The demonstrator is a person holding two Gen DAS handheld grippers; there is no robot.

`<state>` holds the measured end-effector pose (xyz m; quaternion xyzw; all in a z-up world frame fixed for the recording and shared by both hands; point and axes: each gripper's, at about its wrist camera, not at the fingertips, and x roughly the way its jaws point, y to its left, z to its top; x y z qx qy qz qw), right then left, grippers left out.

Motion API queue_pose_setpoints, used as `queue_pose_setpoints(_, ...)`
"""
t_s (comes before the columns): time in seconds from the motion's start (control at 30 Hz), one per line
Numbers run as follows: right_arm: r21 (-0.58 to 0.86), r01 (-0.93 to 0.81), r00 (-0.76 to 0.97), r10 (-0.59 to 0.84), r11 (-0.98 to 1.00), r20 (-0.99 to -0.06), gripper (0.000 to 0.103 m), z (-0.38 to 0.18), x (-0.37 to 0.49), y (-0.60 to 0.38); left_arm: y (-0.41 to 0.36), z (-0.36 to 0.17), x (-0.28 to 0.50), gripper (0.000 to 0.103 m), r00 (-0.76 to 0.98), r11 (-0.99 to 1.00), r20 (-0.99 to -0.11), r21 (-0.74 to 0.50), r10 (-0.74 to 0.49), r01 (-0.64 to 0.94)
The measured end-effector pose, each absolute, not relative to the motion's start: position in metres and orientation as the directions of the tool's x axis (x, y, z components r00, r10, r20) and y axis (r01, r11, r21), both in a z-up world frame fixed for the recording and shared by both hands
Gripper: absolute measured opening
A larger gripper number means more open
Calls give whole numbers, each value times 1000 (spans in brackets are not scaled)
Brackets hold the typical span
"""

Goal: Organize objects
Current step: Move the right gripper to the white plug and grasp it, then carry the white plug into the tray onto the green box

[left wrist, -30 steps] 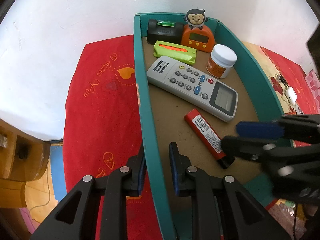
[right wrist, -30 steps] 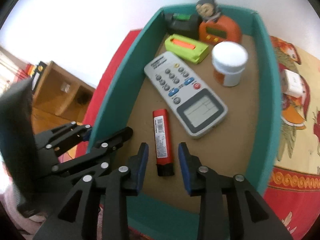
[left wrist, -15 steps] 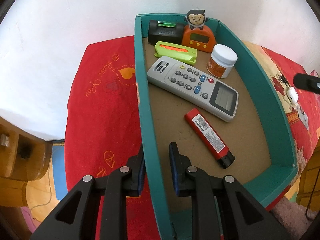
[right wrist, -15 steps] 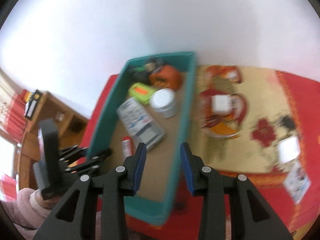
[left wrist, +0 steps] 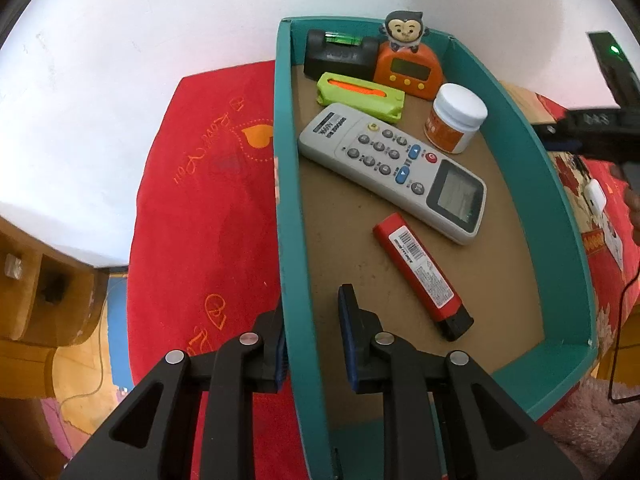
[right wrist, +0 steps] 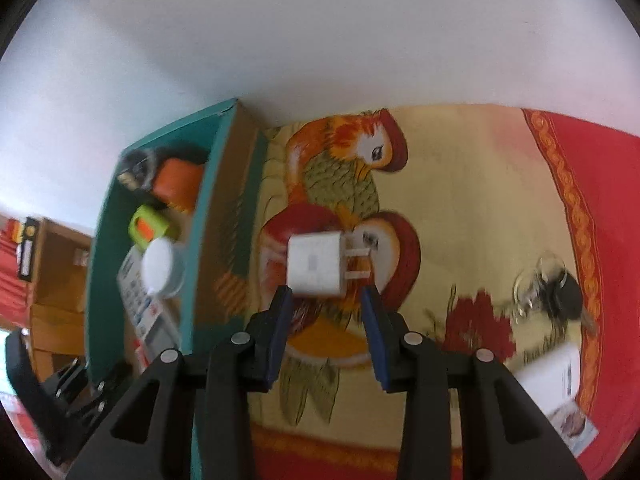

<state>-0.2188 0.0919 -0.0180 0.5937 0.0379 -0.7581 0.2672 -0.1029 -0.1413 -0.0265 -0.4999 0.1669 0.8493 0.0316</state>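
Left gripper [left wrist: 312, 328] fingers clamp the teal box [left wrist: 560, 216] on its left wall. Right gripper [right wrist: 326, 320] is outside the box's right wall, fingers just been opening, nothing between them; white plug adapter [right wrist: 316, 266] lies just beyond the tips on the bird-print cloth [right wrist: 460, 184].
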Motion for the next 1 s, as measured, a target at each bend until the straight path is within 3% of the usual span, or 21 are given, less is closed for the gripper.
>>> queue_pose_setpoints(0.1, 221, 451, -191, -336, -865, -922, 46, -19, -220, 82, -144, -27, -104, 21, -497, -945, -863, 233, -91, -231)
queue_pose_setpoints(0.37, 119, 450, -226, -241, -885, -944, 55, -23, -220, 62, -146, -28, -103, 21, -506, -940, -859, 227, -71, -253)
queue_pose_setpoints(0.6, 149, 412, -245, -266, -899, -932, 61, -26, -227, 59, -146, -28, -102, 21, -515, -939, -855, 221, -56, -264)
queue_pose_setpoints(0.77, 119, 447, -260, -256, -886, -931, 55, -25, -223, 62, -145, -28, -101, 21, -517, -938, -854, 225, -59, -265)
queue_pose_setpoints(0.83, 101, 461, -274, -250, -881, -929, 41, -24, -219, 65, -145, -28, -99, 21, -517, -938, -854, 225, -59, -264)
queue_pose_setpoints(1.0, 95, 481, -286, -259, -872, -923, 36, -23, -215, 71, -144, -27, -98, 21, -520, -935, -852, 230, -59, -270)
